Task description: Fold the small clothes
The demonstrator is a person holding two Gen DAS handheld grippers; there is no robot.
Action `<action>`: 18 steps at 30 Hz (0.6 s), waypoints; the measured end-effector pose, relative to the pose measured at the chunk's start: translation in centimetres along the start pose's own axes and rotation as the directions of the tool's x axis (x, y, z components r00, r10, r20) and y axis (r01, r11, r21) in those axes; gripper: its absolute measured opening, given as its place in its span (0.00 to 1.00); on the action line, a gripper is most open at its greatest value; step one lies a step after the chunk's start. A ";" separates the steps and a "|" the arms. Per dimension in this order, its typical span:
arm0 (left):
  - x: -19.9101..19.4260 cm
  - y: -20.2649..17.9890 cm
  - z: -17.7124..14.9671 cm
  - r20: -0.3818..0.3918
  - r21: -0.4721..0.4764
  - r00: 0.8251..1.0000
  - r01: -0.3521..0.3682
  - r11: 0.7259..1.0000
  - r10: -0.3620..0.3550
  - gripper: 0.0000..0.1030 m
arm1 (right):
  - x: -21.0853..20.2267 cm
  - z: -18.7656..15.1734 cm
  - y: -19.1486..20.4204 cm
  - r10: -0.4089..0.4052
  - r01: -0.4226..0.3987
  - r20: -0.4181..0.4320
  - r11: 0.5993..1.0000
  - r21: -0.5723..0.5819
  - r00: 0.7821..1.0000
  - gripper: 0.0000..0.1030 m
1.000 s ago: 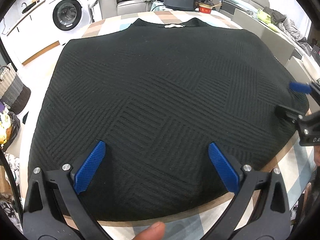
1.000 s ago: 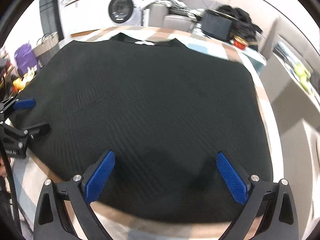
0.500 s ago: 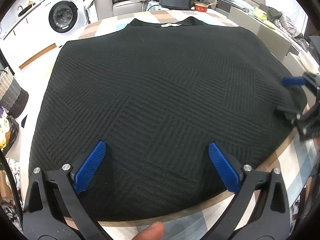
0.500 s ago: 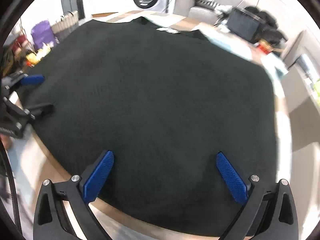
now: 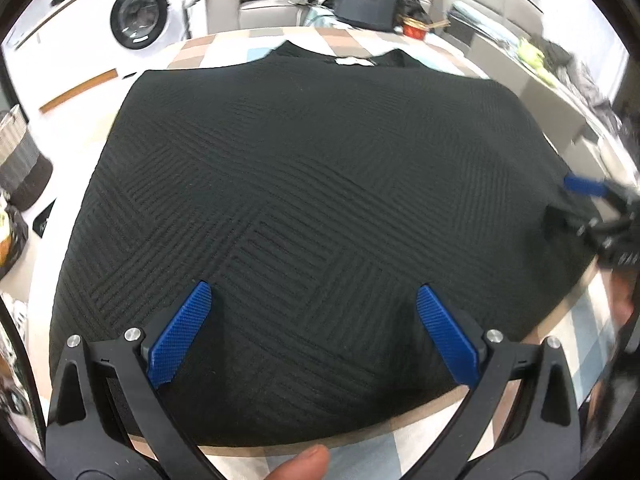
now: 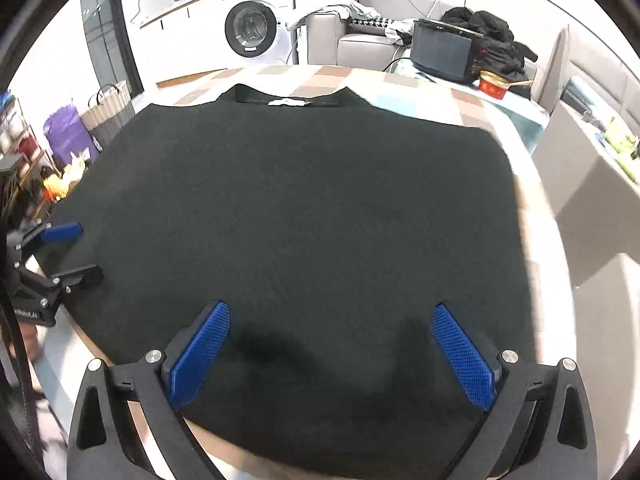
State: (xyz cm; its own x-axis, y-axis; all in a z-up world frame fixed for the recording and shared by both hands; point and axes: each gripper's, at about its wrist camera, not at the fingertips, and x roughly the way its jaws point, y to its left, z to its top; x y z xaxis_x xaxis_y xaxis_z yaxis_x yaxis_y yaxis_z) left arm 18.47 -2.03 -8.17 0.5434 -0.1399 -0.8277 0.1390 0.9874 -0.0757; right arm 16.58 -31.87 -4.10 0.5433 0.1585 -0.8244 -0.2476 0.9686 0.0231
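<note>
A black ribbed sweater (image 5: 304, 200) lies spread flat on the table, its collar and white label (image 5: 354, 61) at the far side. My left gripper (image 5: 316, 308) hovers open over the near hem, nothing between its blue pads. The right gripper (image 5: 568, 200) shows at the sweater's right edge in the left wrist view. In the right wrist view the same sweater (image 6: 304, 208) fills the frame, and my right gripper (image 6: 330, 326) stands open above its near hem. The left gripper (image 6: 76, 250) appears there at the sweater's left edge, also open.
The table (image 6: 400, 92) has a checked cloth. A black box (image 6: 442, 54) and a red bowl (image 6: 494, 86) stand at its far right. A washing machine (image 6: 256, 32) and grey sofa (image 6: 352, 36) lie beyond. Baskets (image 6: 110, 106) stand on the floor at left.
Both grippers stayed open over the sweater's near hem. The right wrist view has swung to face the collar squarely; the left wrist view has shifted a little left.
</note>
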 end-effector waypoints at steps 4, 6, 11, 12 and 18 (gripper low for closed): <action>0.3 0.1 -0.1 -0.001 0.024 1.000 -0.030 0.999 0.030 0.99 | 1.7 -0.3 1.1 -0.015 0.014 -0.025 0.998 -0.057 1.000 1.00; 0.4 -0.1 -0.2 -0.003 0.049 0.999 -0.041 0.998 0.042 0.99 | 1.7 -0.3 0.6 -0.004 0.001 -0.046 0.998 -0.066 0.999 0.99; 0.3 -0.1 -0.3 -0.006 0.054 0.999 -0.042 0.998 0.042 0.99 | 0.8 -0.7 -2.3 -0.009 0.008 -0.052 1.000 -0.026 0.999 1.00; 0.3 0.0 -0.2 -0.013 0.044 0.999 -0.033 0.998 0.034 0.99 | 0.7 -0.7 -3.1 0.001 -0.001 -0.052 1.000 -0.004 0.999 1.00; -2.5 2.1 0.9 0.044 -0.032 0.999 0.000 0.999 0.002 0.99 | -1.4 -0.5 -3.1 -0.034 0.034 -0.009 0.999 -0.008 0.999 1.00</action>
State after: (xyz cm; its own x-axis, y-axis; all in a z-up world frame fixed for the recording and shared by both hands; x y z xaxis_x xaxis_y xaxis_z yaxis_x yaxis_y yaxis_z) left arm 18.16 0.33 -5.79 0.5796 -0.1413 -0.8026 0.1121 0.9893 -0.0932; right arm 16.24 -35.22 -3.30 0.5439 0.1235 -0.8300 -0.2350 0.9719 -0.0094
